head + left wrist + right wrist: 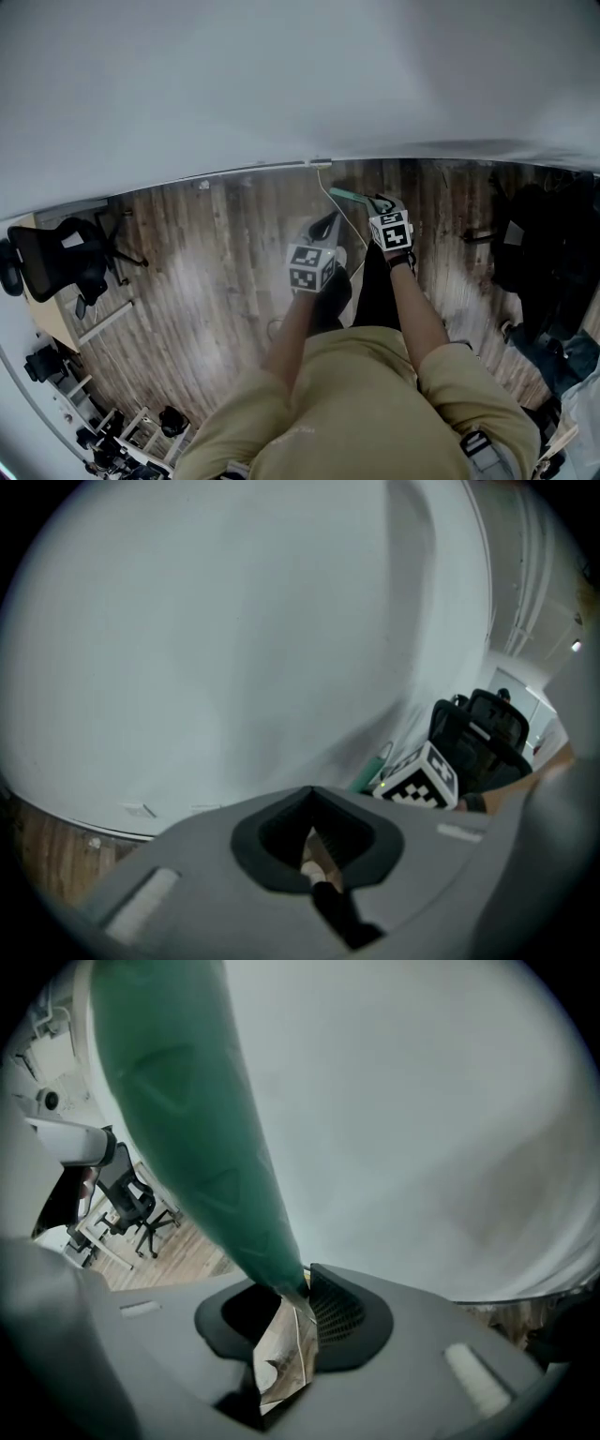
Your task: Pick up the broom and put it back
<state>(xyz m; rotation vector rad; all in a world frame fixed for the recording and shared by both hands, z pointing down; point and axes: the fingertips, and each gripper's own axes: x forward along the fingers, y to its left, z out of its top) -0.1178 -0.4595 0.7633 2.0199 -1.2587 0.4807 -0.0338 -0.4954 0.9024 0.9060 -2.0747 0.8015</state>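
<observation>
Broom handle [187, 1119], green, is pinched in the narrowly open right gripper [298, 1290] near the white wall [281, 75], with the left gripper [312, 834] closed and empty beside it; this looks like the put-back step, next lean it there and release.

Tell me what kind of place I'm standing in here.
Probably an office or lab workroom. There's a black swivel office chair on a wood-plank floor, a plain white wall, and what looks like more equipment along the edges.
</observation>
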